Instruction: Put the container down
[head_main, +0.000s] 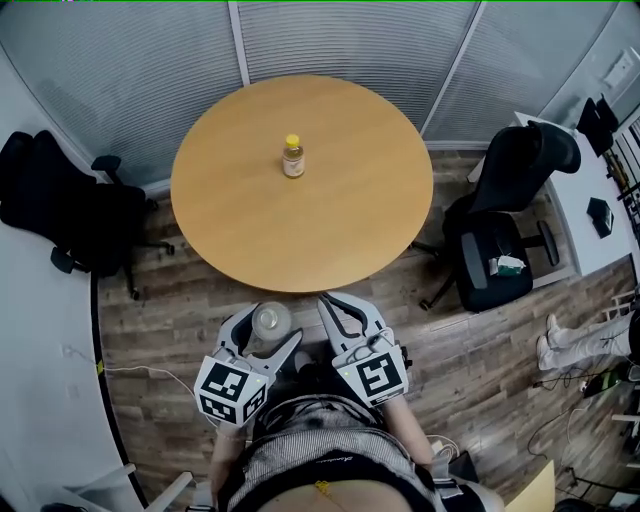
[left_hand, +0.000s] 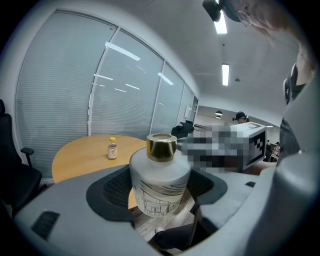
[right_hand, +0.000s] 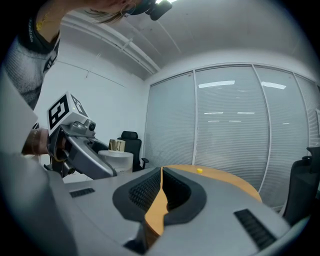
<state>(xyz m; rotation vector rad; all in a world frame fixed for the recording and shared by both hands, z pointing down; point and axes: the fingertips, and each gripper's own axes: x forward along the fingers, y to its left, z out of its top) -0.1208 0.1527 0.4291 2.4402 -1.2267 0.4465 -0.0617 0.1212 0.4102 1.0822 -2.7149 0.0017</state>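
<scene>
Now: left gripper jaws clamp one container; right gripper jaws pressed together, empty; one bottle on table.

Can't see base of container in left gripper view: sunk behind body of left hand-held gripper, flanks covered by its jaws. From head view, only get its top. Can't read label on small bottle twd far edge of worktop, too small. In right gripper view, only catch bottle's yellow cap; rest blocked by right hand-held gripper, w/ most of worktop.
</scene>
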